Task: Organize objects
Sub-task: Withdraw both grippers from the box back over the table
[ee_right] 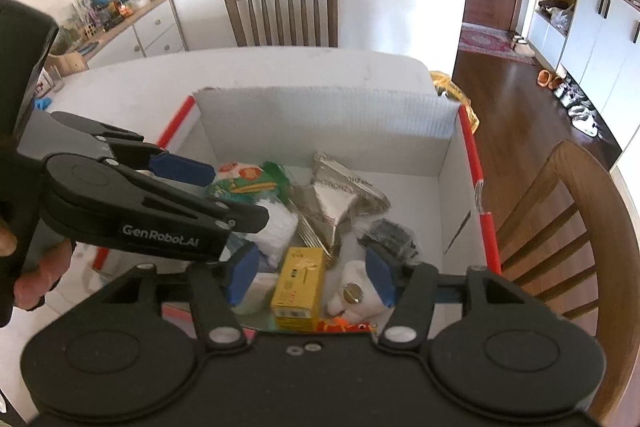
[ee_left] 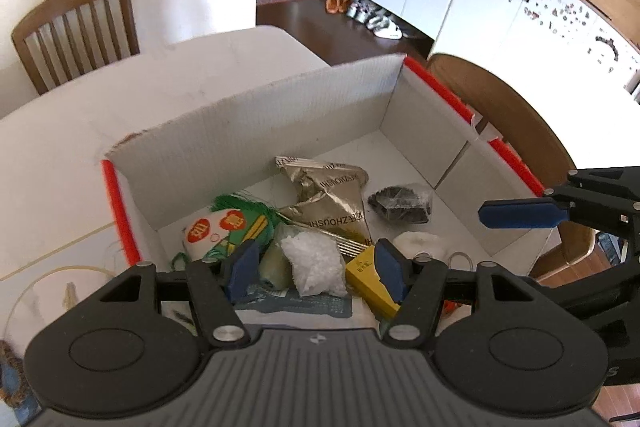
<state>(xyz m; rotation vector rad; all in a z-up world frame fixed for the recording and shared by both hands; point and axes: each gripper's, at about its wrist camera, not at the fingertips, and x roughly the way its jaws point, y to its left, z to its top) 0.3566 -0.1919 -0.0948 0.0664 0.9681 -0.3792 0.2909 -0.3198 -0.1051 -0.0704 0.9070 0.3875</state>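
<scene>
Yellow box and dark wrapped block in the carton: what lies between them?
In the right wrist view, a white wad lies between the yellow box and the dark wrapped block.

An open cardboard box (ee_left: 256, 131) is set on a table (ee_left: 80, 131), and the objects are gathered inside it toward its near end. In the left wrist view, a foil packet (ee_left: 332, 195) lies in the middle, with a dark wrapped lump (ee_left: 402, 205) to its right and a printed pouch (ee_left: 220, 231) to its left. Before the packet a bag of crystals (ee_left: 314, 263) is placed, just beside a small carton (ee_left: 370, 281) on its right. A metal fork (ee_right: 316, 239) is laid between the bag and the carton. One chair (ee_right: 280, 13) stands behind the table, and another chair (ee_right: 560, 227) at the box's right side.
</scene>
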